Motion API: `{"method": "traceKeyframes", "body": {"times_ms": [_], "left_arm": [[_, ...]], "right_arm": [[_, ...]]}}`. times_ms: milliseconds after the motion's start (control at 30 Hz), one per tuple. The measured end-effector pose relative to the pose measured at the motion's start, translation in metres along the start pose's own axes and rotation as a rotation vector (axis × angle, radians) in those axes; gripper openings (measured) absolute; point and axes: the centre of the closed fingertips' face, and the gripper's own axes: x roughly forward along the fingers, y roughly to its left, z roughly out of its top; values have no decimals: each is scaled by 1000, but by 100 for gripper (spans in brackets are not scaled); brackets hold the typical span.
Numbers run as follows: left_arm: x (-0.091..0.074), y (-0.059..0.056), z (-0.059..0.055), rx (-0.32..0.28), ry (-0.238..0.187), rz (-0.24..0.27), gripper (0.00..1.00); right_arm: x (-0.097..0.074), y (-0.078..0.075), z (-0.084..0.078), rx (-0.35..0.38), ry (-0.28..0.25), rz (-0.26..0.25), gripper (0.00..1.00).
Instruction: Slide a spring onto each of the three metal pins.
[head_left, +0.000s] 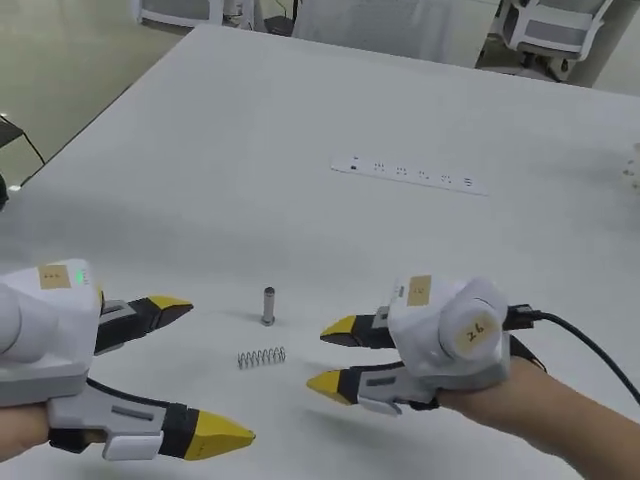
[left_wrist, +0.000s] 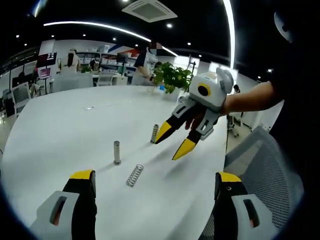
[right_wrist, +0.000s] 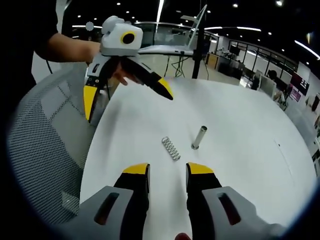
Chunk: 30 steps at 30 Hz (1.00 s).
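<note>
We held the left tool (head_left: 215, 368) with jaws wide apart and the right tool (head_left: 318, 356) with jaws apart, both empty. One spring (head_left: 261, 357) lay flat near the worktop's (head_left: 300, 120) near edge, just beside an upright pin (head_left: 268, 305), between the tools.

A broad white matt table (head_left: 300, 120) is seen. A short grey metal pin (head_left: 268, 305) is stood upright on it, and a small coiled wire spring (head_left: 262, 357) is laid on its side nearby (apart, not touching). A long flat white power strip (head_left: 408, 175) is laid well beyond them.
</note>
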Motion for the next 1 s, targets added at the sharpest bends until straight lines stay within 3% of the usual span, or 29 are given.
{"method": "traceKeyframes", "body": {"times_ms": [600, 700, 1000], "left_arm": [[0, 1, -3, -4, 5, 1, 96], [-1, 1, -2, -6, 2, 3, 96], [-2, 0, -6, -13, 5, 5, 95]], "right_arm": [[44, -3, 10, -54, 51, 58, 24], [51, 0, 7, -62, 66, 75, 20], [62, 0, -1, -35, 104, 83, 21]]}}
